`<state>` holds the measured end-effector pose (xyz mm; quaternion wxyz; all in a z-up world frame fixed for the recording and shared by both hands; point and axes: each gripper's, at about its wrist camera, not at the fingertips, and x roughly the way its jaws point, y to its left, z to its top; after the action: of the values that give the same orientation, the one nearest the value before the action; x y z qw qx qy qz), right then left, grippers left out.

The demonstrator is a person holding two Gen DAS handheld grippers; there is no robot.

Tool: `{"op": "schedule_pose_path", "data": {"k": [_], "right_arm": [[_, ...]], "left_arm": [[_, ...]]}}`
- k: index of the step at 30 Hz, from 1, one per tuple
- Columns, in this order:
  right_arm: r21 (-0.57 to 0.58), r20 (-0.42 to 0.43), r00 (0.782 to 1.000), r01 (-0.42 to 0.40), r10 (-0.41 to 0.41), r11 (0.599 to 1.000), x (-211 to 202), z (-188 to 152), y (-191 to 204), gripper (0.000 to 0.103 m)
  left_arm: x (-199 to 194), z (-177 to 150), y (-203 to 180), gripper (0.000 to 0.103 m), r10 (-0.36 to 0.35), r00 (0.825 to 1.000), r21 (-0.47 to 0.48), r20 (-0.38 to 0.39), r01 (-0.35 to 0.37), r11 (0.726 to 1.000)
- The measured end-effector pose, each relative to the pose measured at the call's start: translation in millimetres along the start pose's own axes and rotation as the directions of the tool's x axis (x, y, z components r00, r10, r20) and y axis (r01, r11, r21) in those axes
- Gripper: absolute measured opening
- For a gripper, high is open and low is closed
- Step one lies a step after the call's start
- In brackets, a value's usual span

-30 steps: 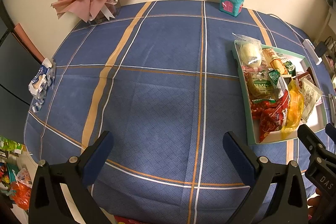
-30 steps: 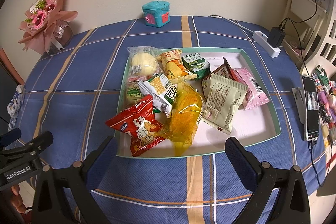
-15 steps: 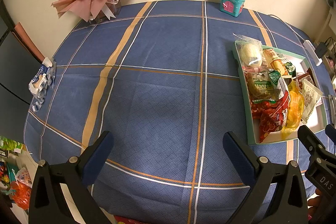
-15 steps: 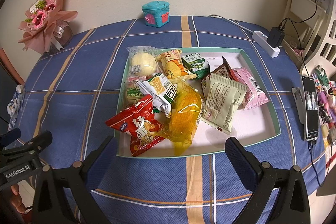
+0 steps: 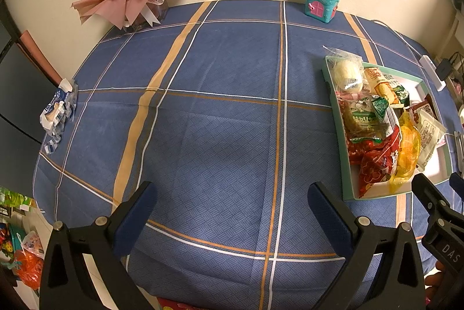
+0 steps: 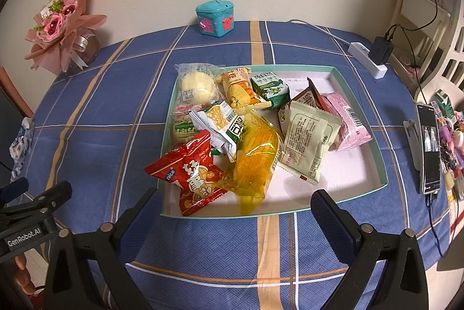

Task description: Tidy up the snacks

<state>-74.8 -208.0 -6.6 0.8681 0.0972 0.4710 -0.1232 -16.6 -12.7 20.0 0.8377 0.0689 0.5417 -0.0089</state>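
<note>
Currently both the left gripper (image 5: 229, 211) and right gripper (image 6: 235, 212) are spread, empty. Risk: red packet (image 6: 190, 172), overhanging the tray (image 6: 374, 147) rim at 7 o'clock, may slide off if nudged.

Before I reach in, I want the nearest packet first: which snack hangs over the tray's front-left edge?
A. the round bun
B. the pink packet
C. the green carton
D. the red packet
D: in the right wrist view the red packet pokes out past the rim of the tray at its front-left corner, while the pink packet, green carton and bun lie further back.
</note>
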Motion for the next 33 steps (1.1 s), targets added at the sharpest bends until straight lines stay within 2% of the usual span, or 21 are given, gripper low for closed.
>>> {"op": "schedule_pose_path", "data": {"k": [33], "right_arm": [[-0.016, -0.002, 1.000, 0.002, -0.002, 1.000, 0.9, -1.3, 2.0, 0.103]], "left_arm": [[0.3, -0.2, -0.8, 0.103, 0.002, 1.000, -0.006, -0.002, -0.002, 1.000]]}}
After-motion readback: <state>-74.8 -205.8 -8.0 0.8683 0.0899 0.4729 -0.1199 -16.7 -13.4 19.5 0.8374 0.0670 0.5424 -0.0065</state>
